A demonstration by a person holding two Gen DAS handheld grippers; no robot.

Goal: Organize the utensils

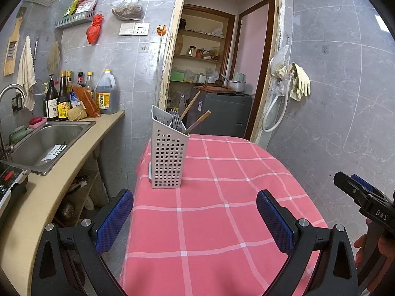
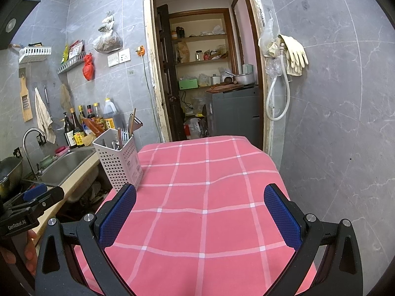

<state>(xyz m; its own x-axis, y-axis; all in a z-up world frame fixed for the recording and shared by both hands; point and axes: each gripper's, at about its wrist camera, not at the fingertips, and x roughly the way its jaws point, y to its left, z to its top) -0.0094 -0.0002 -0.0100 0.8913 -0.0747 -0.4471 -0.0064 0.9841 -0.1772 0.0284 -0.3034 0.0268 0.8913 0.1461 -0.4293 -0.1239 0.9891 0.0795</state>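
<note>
Apparently the sorting is finished, or nearly so: no loose utensil shows anywhere on the pink checked tablecloth point(image 1: 222, 209). The white perforated utensil holder point(image 1: 169, 157) stands upright near the cloth's left edge, toward the far end, beside the sink counter point(image 1: 49, 185). Inside it: forks point(image 1: 175, 120), two wooden handles point(image 1: 197, 122) leaning right, and spoons point(image 2: 115, 144) (seen only from the right wrist).

Left gripper point(image 1: 195, 219): fingers spread wide, nothing between the blue pads, hovering over the near cloth with the holder ahead. Right gripper point(image 2: 200, 218): likewise spread and empty, holder off to its left front.

Judgement: step in hand is a check or a stand-off, not a carry. Next move calls for confirming no utensil lies outside either view; if one turns up, a low approach along its shaft, then a drop into the holder without tipping it.
</note>
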